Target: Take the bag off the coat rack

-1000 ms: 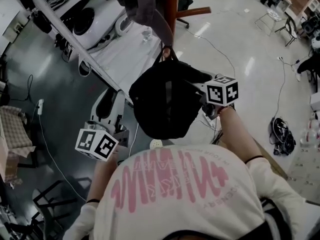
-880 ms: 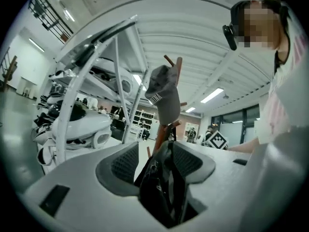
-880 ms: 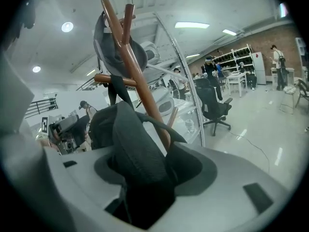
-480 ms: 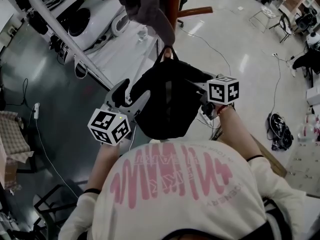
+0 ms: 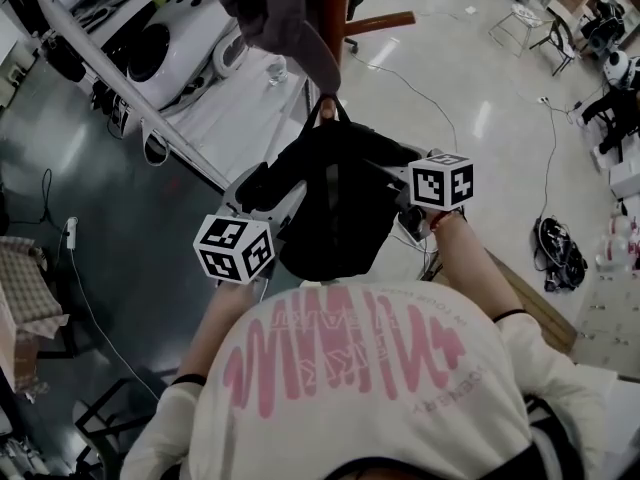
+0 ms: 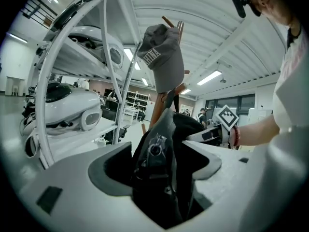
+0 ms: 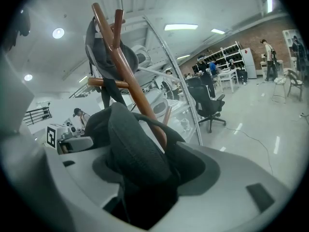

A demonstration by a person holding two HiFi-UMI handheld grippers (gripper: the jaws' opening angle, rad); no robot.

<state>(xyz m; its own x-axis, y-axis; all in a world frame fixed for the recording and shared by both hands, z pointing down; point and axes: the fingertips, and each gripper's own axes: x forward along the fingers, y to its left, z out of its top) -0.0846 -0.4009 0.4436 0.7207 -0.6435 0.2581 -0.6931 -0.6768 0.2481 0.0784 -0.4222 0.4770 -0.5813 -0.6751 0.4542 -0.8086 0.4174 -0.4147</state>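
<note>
Left gripper [image 5: 268,190], jaws just spread wide, straddles the bag [image 5: 335,218]; right gripper [image 5: 392,180], jaws easing wider, pinches it. The bag hangs on the coat rack [image 5: 338,8], not yet lifted off.

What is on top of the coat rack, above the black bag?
A grey cap hangs at the top of the coat rack, two peg tips poking out above it. The cap covers whatever peg carries it.

The head view looked steeply down over the person's [image 5: 350,388] shoulders. Both gripper views faced inward from opposite sides, close against the black fabric bag [image 5: 335,208]; all three shared it and the brown wooden coat rack [image 7: 128,76].
</note>
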